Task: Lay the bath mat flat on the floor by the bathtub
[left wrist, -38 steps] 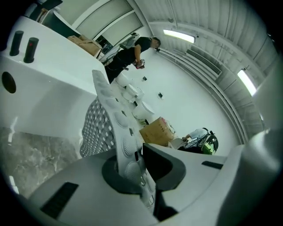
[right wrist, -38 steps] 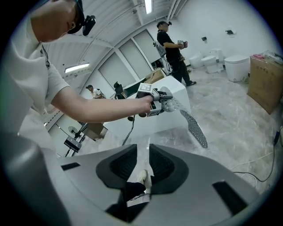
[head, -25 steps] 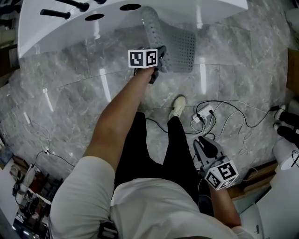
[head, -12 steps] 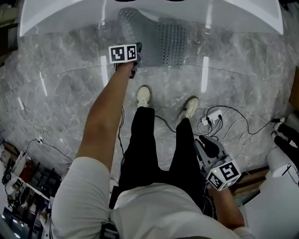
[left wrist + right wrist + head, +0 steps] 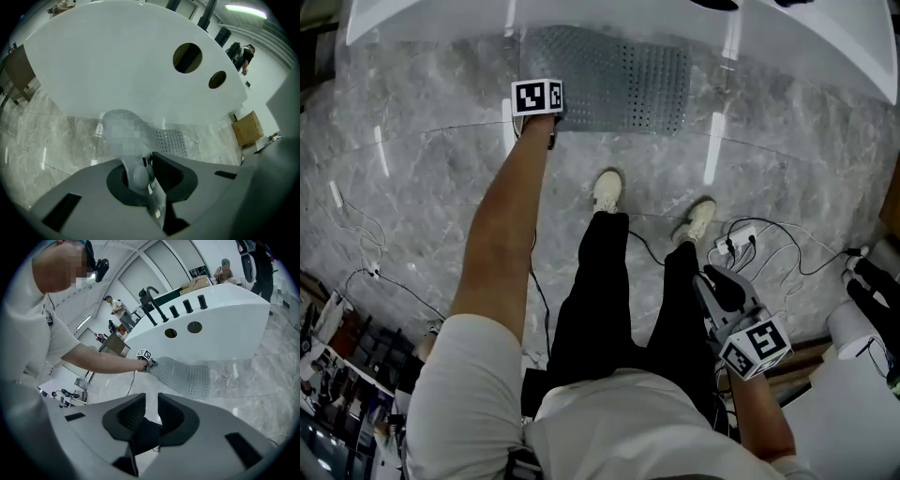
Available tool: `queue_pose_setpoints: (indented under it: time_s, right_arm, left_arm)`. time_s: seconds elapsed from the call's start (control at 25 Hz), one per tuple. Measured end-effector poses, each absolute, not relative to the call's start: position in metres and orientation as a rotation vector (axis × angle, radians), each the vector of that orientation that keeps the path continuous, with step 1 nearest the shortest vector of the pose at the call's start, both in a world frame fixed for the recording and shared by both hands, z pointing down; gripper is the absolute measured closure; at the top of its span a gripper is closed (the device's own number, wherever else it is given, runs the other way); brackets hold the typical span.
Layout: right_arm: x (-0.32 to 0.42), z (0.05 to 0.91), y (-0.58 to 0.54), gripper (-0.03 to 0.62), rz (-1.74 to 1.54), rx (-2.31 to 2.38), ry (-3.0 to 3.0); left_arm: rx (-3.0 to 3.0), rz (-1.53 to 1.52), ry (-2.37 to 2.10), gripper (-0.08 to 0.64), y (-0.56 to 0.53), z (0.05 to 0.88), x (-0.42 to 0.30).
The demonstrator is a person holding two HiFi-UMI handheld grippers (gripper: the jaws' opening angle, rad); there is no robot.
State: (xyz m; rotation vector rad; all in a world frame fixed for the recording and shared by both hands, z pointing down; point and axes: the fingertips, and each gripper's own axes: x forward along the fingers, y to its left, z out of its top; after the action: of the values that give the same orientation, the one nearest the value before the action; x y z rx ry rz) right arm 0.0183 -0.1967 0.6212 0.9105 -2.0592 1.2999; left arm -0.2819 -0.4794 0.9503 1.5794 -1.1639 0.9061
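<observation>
Grey marble floor (image 5: 422,178) was glossy, with bright streaks of reflected light (image 5: 712,159); white bathtub (image 5: 825,42) ran along the top edge of the head view; white power strip (image 5: 737,239) and loose cables (image 5: 792,246) lay on the floor at right; cardboard box (image 5: 247,127) stood beyond the tub's far end; ceiling strip light (image 5: 244,9) was lit; glazed partition walls (image 5: 150,273) stood behind.

A studio-like bathroom mock-up — a glossy white oval bathtub (image 5: 422,19) beyond the right claw (image 5: 712,281), loose thin cables (image 5: 766,255) crossing the grey marble floor (image 5: 422,159) beside it.
</observation>
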Motion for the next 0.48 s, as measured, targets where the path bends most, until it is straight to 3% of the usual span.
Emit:
queue_pose_setpoints:
  time_s: [0.2,0.48]
  right_arm:
    - [-0.011,0.620,-0.200,0.500,1.268,0.880,-2.073]
    - [-0.046,0.605,-0.198,0.500,1.229,0.897,-2.100]
  left_arm:
    - [1.505,1.031,-1.241,0.440,-0.464,0.956,-0.346]
    - [1.508,1.026,-1.304,0.440,-0.446,0.924,-0.404]
